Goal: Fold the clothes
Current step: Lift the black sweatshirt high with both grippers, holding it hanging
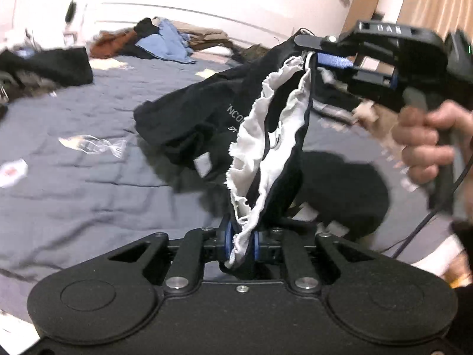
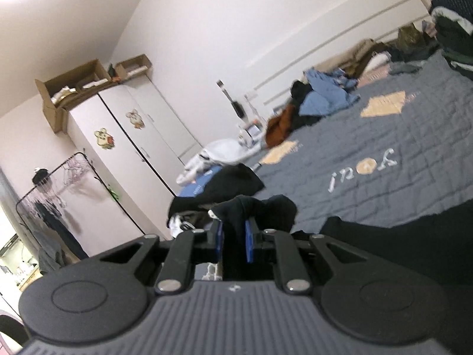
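A black garment (image 1: 204,118) with a white inner lining (image 1: 251,139) and pale lettering hangs stretched above the bed between both grippers. My left gripper (image 1: 242,244), at the bottom centre of the left wrist view, is shut on its lower edge. My right gripper (image 1: 309,51) is shut on the garment's upper edge at the top right, with a hand (image 1: 425,142) around its handle. In the right wrist view, my right gripper (image 2: 233,236) pinches a bunched black fold (image 2: 260,207) between its blue pads (image 2: 249,241).
The bed has a grey-blue quilt (image 1: 74,201) (image 2: 384,130). A mixed clothes pile (image 1: 159,38) lies at its far side and a black garment (image 1: 50,65) at the left. A clear plastic wrapper (image 1: 94,145) lies on the quilt. A white wardrobe (image 2: 118,136) and clothes rack (image 2: 53,195) stand beyond.
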`<state>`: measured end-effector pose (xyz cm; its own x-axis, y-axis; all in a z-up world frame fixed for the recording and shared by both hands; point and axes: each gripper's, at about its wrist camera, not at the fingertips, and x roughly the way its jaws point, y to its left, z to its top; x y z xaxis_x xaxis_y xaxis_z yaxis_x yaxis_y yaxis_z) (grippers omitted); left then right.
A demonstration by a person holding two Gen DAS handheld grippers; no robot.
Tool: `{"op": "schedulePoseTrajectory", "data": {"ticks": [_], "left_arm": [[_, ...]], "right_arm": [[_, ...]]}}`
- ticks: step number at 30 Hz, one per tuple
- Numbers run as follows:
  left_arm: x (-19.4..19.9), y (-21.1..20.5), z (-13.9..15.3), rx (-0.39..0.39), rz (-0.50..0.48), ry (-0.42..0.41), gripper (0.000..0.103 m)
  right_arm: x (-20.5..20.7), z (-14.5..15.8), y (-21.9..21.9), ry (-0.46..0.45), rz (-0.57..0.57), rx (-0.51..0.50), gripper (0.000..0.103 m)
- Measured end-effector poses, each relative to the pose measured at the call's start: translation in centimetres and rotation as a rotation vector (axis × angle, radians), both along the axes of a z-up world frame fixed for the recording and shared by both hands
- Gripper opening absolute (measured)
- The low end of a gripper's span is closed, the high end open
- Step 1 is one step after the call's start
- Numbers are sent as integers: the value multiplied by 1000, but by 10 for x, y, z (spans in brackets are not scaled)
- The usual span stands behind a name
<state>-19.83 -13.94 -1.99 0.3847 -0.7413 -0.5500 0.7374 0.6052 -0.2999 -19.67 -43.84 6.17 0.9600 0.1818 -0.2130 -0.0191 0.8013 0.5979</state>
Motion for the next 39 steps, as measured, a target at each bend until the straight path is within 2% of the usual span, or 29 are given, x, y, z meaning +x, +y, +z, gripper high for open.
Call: {"op": "schedulePoseTrajectory", "data": {"ticks": [7,11,19,26,30,39], "left_arm": [[-4,6,-4,-18,35,-18,10],[-2,15,21,13,59,-129,10],[1,23,113,73,51,-459,10],[-16,15,200,109,40,-765,9],[-35,16,247,92,59,-930,9],[-86,24,337,9,100,-1112,9]], "right_arm": [[-13,5,8,-6,-19,-23,14],[-22,14,8,-33,-31,-24,14],[-44,67,12,-175,-72,-25,13],[-75,139,20,-317,-93,-52,12],[-99,178,29,-390,-111,-98,12],[-147,257,54,-513,-133,-181,11]]}}
